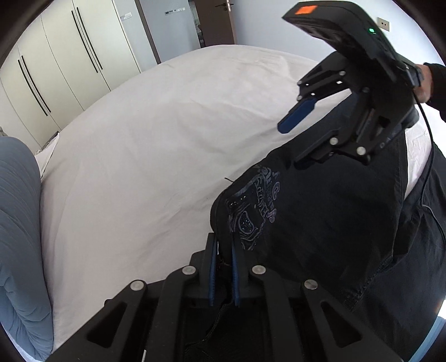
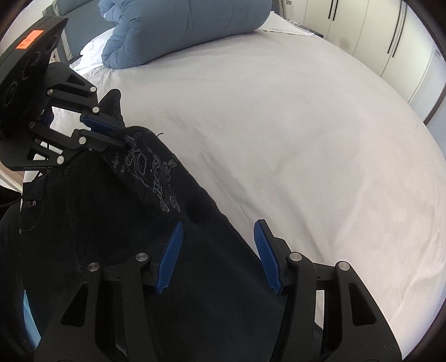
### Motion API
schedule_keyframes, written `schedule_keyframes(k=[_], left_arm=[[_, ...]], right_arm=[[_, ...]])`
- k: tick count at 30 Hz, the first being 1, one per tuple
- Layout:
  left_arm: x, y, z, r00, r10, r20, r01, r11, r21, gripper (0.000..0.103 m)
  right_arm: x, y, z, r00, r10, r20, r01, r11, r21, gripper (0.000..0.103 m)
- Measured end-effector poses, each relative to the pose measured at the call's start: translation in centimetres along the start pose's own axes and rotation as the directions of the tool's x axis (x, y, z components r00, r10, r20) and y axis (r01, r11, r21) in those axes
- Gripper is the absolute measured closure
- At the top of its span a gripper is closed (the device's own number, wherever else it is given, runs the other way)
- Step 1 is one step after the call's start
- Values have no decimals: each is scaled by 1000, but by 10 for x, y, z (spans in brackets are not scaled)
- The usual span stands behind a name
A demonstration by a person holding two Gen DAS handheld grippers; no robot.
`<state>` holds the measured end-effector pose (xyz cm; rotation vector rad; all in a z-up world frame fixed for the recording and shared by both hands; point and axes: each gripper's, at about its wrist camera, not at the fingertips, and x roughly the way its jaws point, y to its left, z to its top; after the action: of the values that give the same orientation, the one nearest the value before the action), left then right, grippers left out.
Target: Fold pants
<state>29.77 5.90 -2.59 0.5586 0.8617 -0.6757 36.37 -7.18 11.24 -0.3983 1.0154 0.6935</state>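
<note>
Black pants [image 1: 320, 208] with a pale printed design lie on a white bed sheet [image 1: 145, 156]. My left gripper [image 1: 223, 250] is shut on an edge of the pants beside the print; it also shows in the right wrist view [image 2: 122, 131], clamped on the fabric. My right gripper [image 2: 218, 231] is open, its blue pads either side of the pants' [image 2: 139, 222] edge and above the cloth. In the left wrist view the right gripper [image 1: 290, 139] hovers open over the pants.
A blue duvet [image 2: 178, 25] is bundled at the head of the bed; it also shows in the left wrist view [image 1: 19, 222]. Cream wardrobe doors [image 1: 61, 61] stand beyond the bed. The white sheet [image 2: 306, 139] spreads wide beside the pants.
</note>
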Motion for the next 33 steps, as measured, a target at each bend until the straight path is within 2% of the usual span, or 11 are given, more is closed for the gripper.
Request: schedule_keyframes(k=[4,6,8,10,14,18,20,24,28,31,33], left_arm=[[-6,-4,-9,1000,2,22,-2,1000,6,94],[-10,-9,-10,1000,8,29,-8,1000,11,94],[-6,-14,-11,999,7,32,-7,1000,19,94],[-7,-13,-13,1000,7,31,-8,1000,21,94],[-3,-11,-13,999,7,31,-7,1000,6,94],[-6,-18,-12,999,11,40,-11,1000,2,94],[-9,-19,-15,999,10,42,-10,1000,-4,94],[-18,-21,-21,999,5,42,-4,1000,-18,94],[-32,-27,-33,999,3,34,-2,1000,-24,94],[-42,-34,-44,999,-3,32,4,999,-33,95],[-50,-39,-54,999,-14,33,15,999,-39,95]], right_arm=[[12,0,8,998,14,-54,-15,1000,-23,54],[19,0,10,996,22,-92,-24,999,-30,67],[25,-1,10,992,38,-120,-41,999,-21,70],[26,0,10,991,56,-125,-59,998,-18,87],[23,6,6,990,62,-129,-64,998,-13,95],[9,12,-3,991,65,-115,-57,996,74,99],[2,15,-10,993,68,-97,-51,986,160,99],[-8,18,-26,994,111,-18,-98,934,345,100],[-17,29,-48,983,155,95,-182,837,516,100],[-25,38,-69,971,186,150,-239,774,586,100],[-27,56,-77,970,197,144,-244,771,588,100]])
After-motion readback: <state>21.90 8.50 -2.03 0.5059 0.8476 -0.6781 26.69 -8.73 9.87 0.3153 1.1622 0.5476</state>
